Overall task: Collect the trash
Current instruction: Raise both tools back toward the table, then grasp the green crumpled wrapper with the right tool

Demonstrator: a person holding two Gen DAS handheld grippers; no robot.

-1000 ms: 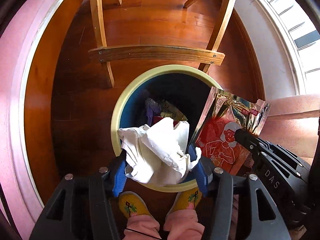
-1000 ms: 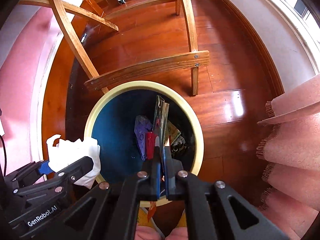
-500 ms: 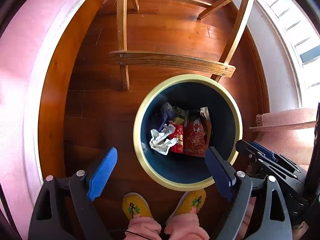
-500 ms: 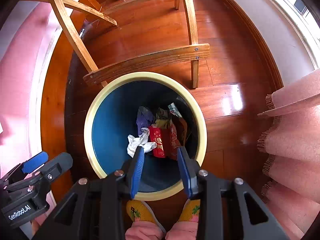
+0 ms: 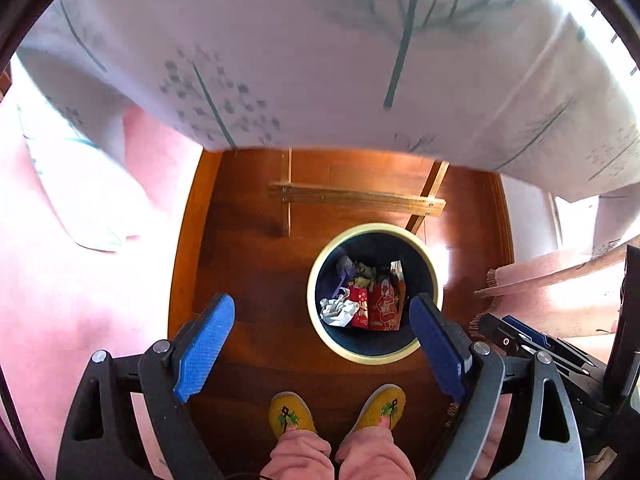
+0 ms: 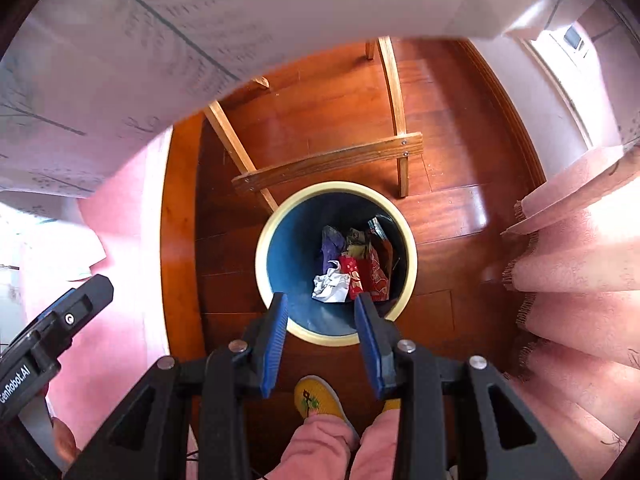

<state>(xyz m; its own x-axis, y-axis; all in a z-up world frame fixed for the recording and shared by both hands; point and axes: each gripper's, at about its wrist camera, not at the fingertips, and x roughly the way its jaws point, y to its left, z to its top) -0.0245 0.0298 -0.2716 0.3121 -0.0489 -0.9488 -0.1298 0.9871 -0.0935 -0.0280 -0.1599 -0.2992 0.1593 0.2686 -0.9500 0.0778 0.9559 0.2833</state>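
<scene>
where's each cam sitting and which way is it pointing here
Left wrist: on the left gripper, looking steeply down at the bin and floor; open blue fingers, yellow slippers, pink trouser legs and the right gripper at lower right show.
Right wrist: on the right gripper, also looking down over the bin; partly open fingers, a slipper and the left gripper at lower left show.
Shared: bin with crumpled paper and red wrapper, wooden table frame, tablecloth edge.
</scene>
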